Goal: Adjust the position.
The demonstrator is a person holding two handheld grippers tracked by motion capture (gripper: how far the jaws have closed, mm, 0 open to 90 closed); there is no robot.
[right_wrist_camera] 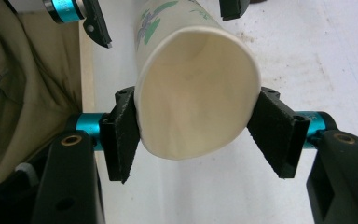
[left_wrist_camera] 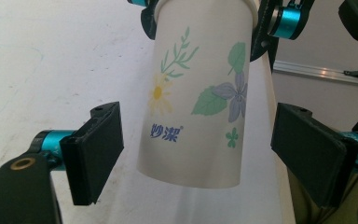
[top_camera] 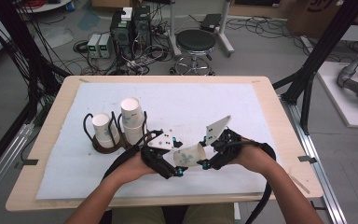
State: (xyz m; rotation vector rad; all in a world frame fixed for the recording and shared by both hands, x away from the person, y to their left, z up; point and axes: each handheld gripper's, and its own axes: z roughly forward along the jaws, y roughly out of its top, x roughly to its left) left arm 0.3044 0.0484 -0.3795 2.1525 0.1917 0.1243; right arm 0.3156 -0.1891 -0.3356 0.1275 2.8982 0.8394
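Sideways, cup [right_wrist_camera: 196, 93] in right claw [right_wrist_camera: 198, 133]

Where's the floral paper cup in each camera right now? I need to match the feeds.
High view: floral paper cup lies sideways between the grippers, low centre.
Left gripper view: centre, base nearest.
Right gripper view: centre, open mouth nearest.
Shared landmark: white mat.

Three paper cups: one flower-printed cup [top_camera: 189, 156] held between two tongs, two cups [top_camera: 103, 127] [top_camera: 132, 113] in one wire holder [top_camera: 107, 148].
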